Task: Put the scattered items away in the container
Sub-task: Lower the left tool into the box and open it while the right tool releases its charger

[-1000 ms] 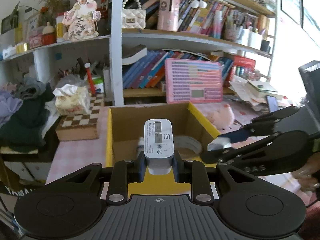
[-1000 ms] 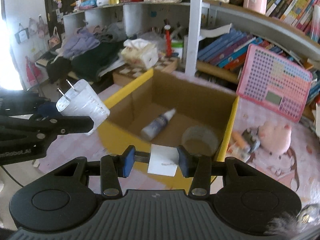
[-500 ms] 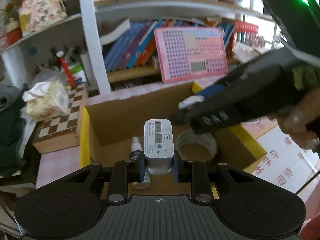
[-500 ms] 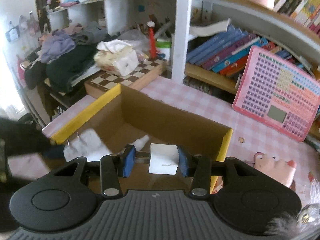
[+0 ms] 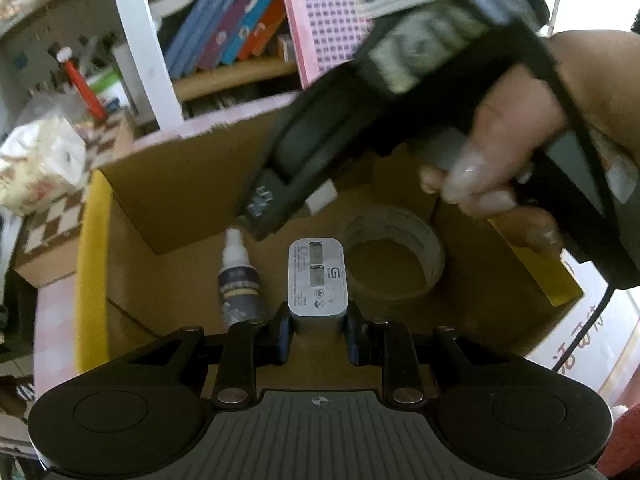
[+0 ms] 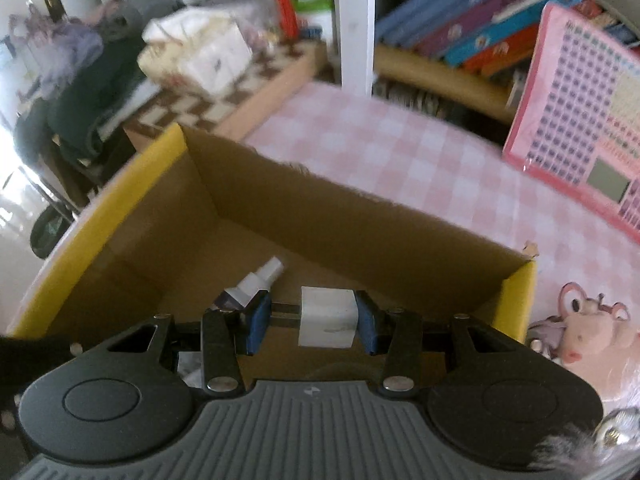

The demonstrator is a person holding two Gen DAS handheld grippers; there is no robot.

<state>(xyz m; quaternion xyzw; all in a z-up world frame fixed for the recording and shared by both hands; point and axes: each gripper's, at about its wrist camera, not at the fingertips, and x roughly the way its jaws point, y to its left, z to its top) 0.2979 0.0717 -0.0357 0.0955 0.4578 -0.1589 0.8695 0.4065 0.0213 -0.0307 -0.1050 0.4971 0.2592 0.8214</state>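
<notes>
Both grippers had moved in over the cardboard box (image 5: 168, 200) since a second earlier and now pointed down into it. Left gripper (image 5: 318, 330) was clamped on a grey charger (image 5: 318, 276), held upright above the box floor. Right gripper (image 6: 308, 322) was nearly closed on a small white block (image 6: 326, 322), which touched the right pad; contact with the left pad was hard to judge through the blur. Inside the box lay a small spray bottle (image 5: 240, 280) and a roll of tape (image 5: 394, 252). A hand (image 5: 520, 152) gripped the right tool's handle above the box. A pink checked cloth (image 6: 400, 152) covered the table.
</notes>
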